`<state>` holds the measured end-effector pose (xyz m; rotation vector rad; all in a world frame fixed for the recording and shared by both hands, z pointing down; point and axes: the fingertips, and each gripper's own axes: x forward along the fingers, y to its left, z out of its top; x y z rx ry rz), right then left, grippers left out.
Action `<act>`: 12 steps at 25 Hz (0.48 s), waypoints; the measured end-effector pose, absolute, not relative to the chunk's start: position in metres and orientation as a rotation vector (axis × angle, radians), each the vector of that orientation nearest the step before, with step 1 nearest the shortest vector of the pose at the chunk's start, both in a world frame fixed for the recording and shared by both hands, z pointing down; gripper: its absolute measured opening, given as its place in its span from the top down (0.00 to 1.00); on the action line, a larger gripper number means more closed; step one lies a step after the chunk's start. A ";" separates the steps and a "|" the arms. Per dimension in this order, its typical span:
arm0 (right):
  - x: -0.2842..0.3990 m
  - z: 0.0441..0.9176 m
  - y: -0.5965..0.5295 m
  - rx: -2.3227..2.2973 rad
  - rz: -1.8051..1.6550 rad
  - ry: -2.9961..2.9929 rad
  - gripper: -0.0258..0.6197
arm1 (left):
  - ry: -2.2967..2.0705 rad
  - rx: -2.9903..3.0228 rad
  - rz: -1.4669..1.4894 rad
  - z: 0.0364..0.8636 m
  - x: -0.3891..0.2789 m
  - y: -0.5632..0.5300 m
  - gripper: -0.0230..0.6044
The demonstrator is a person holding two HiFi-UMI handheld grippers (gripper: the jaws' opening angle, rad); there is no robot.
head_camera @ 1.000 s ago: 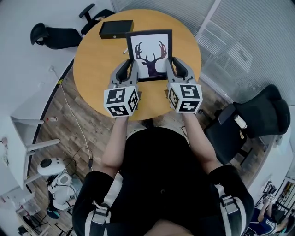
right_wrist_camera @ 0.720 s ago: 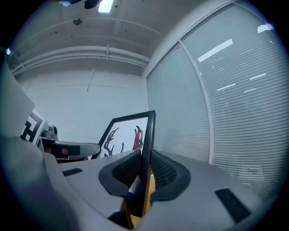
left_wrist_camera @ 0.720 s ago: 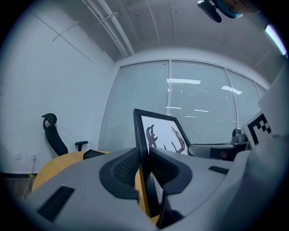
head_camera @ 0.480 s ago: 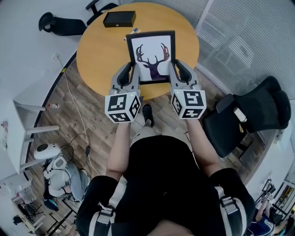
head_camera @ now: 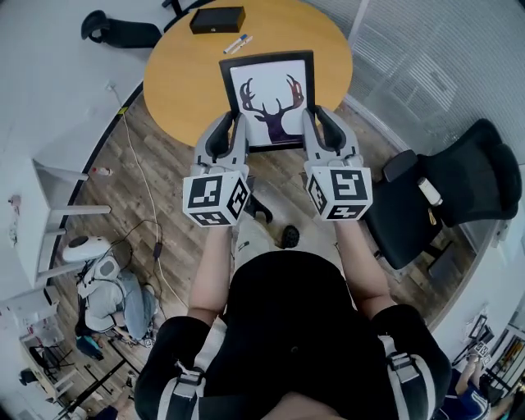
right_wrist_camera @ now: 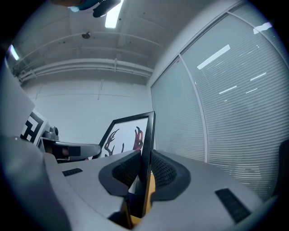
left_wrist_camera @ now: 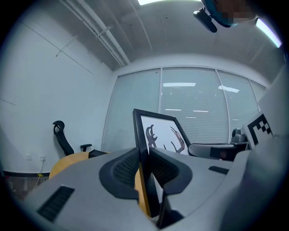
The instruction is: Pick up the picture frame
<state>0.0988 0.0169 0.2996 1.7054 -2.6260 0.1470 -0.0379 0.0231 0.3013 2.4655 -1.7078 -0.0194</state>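
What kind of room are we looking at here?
Most likely an office meeting room: a round wooden table, a black swivel chair nearby, and tall glazed walls covered with blinds.

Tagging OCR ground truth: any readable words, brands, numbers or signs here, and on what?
No readable text in any view.
On the picture frame: a deer-head drawing only, no caption.
On the left gripper and right gripper: square black-and-white patterns on their cubes, not letters.
On the pen and black box: any print is too small to read.
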 end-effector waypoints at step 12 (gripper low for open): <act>0.106 0.240 0.061 1.735 0.038 -2.726 0.83 | -1.775 2.548 -0.102 0.238 -0.031 0.068 0.84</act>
